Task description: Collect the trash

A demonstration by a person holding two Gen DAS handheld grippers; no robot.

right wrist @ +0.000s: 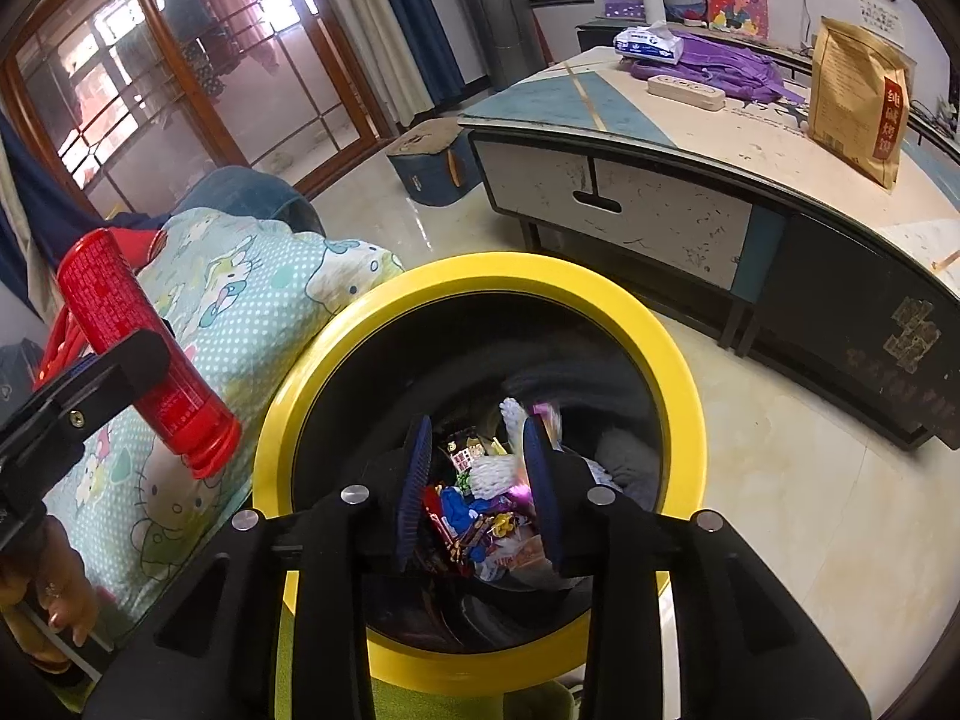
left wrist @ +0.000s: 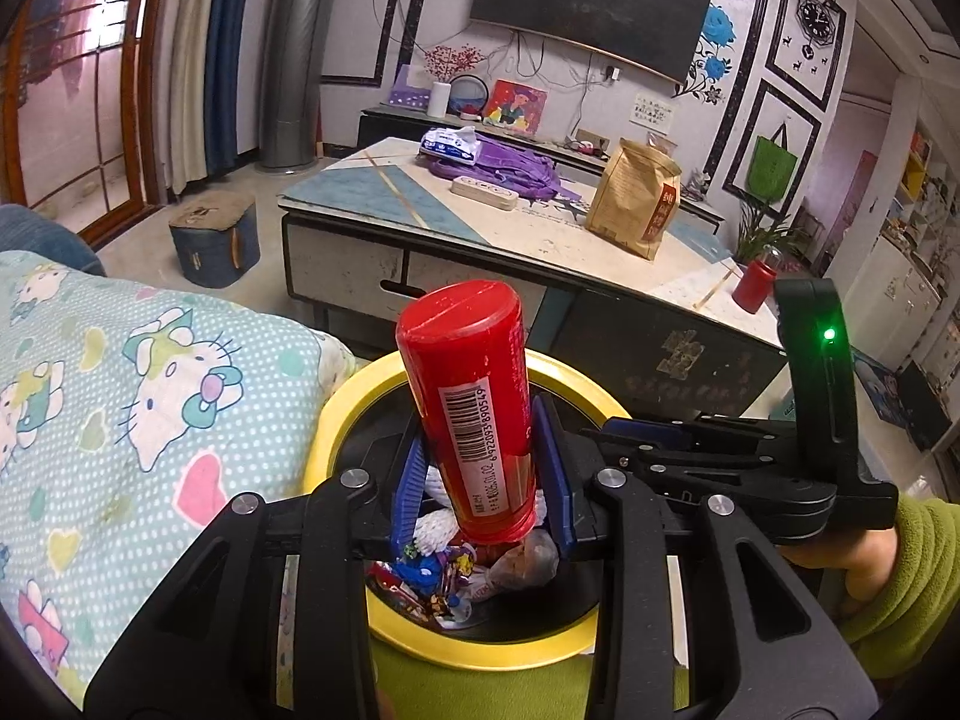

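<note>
Pinching a red bottle (left wrist: 474, 414), left gripper (left wrist: 483, 468) hovers over yellow-rimmed bin (right wrist: 666, 324) — right gripper (right wrist: 477, 480) spread, on pale tiled floor (right wrist: 774, 468).

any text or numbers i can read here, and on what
"6922093890549": digits under the barcode on the red cylindrical plastic bottle gripped in the left gripper.
Small sideways print beside that barcode: too blurred to read.
Red strip on the tall brown paper bag on the low table: large Chinese characters, not legible.
White wall notice: too small.
Wrappers in the yellow-rimmed trash bin: unreadable.
</note>
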